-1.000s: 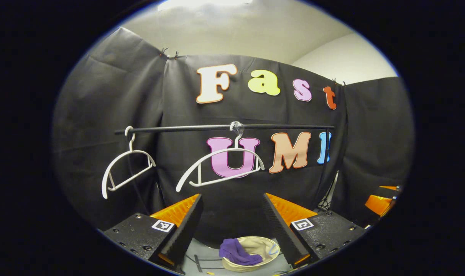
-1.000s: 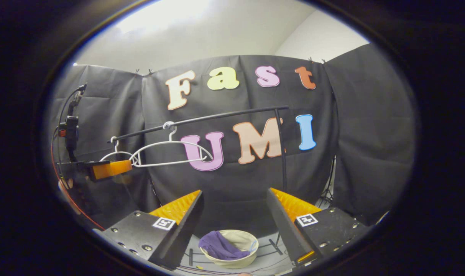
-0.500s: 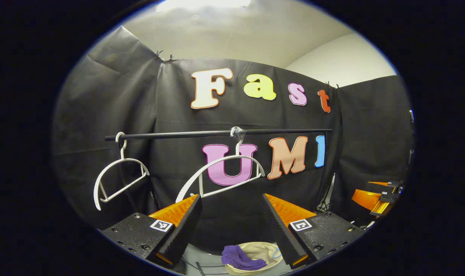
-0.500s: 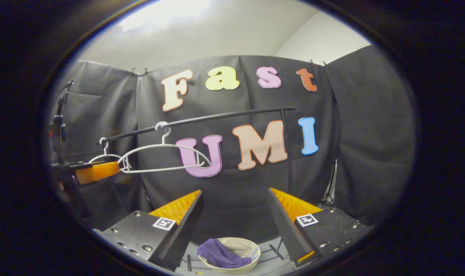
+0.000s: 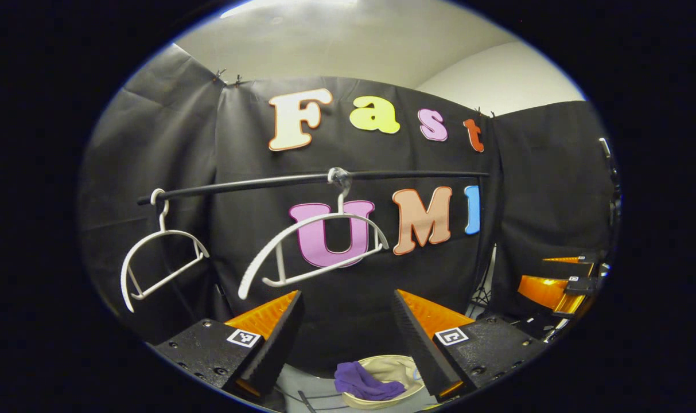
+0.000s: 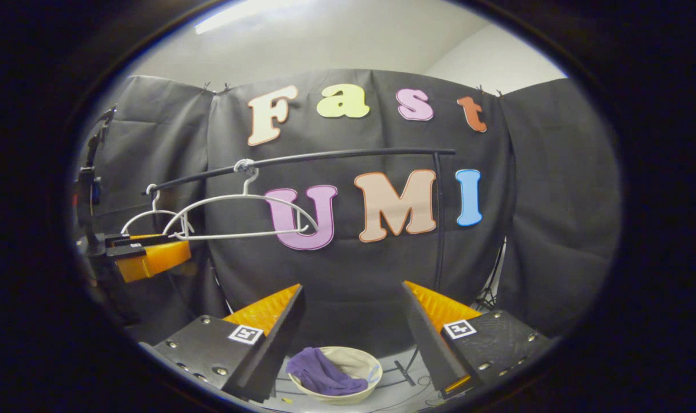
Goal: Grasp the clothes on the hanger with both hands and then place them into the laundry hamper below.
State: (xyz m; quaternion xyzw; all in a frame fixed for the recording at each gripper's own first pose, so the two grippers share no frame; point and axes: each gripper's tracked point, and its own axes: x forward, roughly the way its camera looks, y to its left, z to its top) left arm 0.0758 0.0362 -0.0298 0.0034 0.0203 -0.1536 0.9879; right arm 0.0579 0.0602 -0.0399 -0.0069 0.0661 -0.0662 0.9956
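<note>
A purple garment (image 5: 362, 382) lies crumpled in the cream laundry hamper (image 5: 409, 374) on the floor, low between my left gripper's fingers. My left gripper (image 5: 346, 298) is open and holds nothing, well above the hamper. In the right gripper view the same purple garment (image 6: 319, 374) rests in the hamper (image 6: 360, 359), and my right gripper (image 6: 352, 289) is open with nothing in it. Two white hangers (image 5: 319, 241) (image 5: 158, 258) hang bare on the black rail (image 5: 267, 182). The left gripper (image 6: 178, 244) also appears at the left of the right gripper view, near the hangers (image 6: 244, 215).
The rail (image 6: 325, 156) runs across in front of the black cloth wall, held by a black upright post (image 6: 438, 229) at its right end. The right gripper (image 5: 532, 272) shows at the far right of the left gripper view. Stand feet and cables lie on the floor around the hamper.
Rail and hangers slide left in the left gripper view and rise in the right gripper view. Both grippers stay open. The garment lies still in the hamper.
</note>
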